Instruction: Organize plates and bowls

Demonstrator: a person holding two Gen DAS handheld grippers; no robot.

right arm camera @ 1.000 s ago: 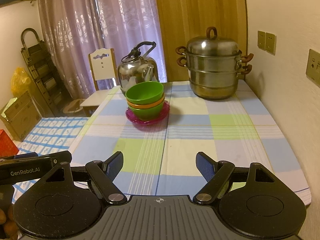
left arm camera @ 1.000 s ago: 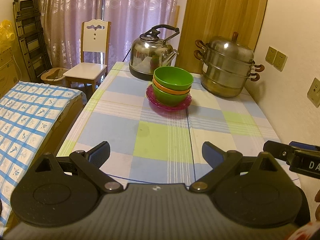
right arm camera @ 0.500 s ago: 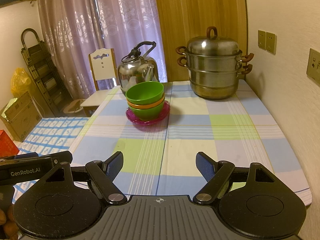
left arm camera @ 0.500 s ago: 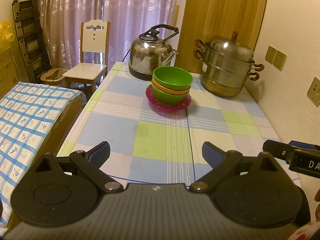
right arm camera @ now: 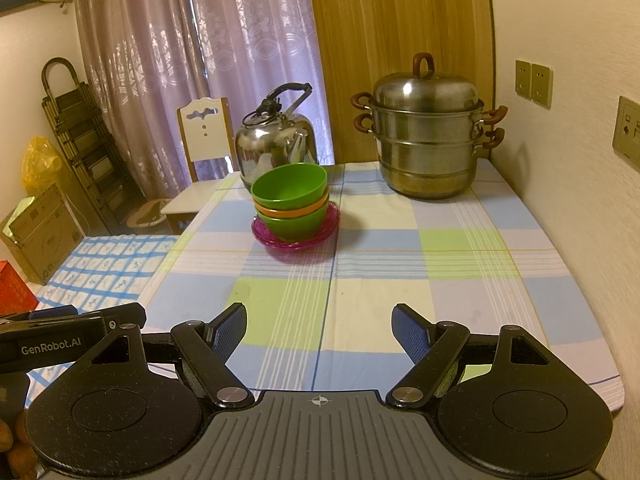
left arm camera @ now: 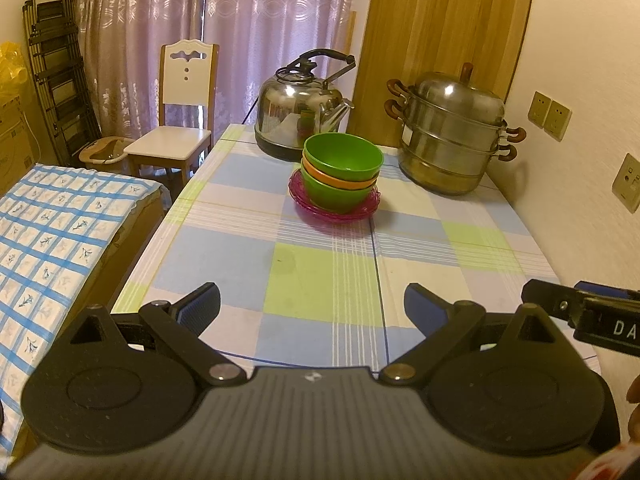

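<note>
One red crate [right arm camera: 14, 290], right view only.

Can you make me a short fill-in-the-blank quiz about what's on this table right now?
1. The bowl stack sits on a ____ plate.
2. Between the two green bowls is an ____ bowl.
3. The kettle stands ____ the stack.
4. Both the left gripper and the right gripper are ____.

Missing words: pink; orange; behind; open
</note>
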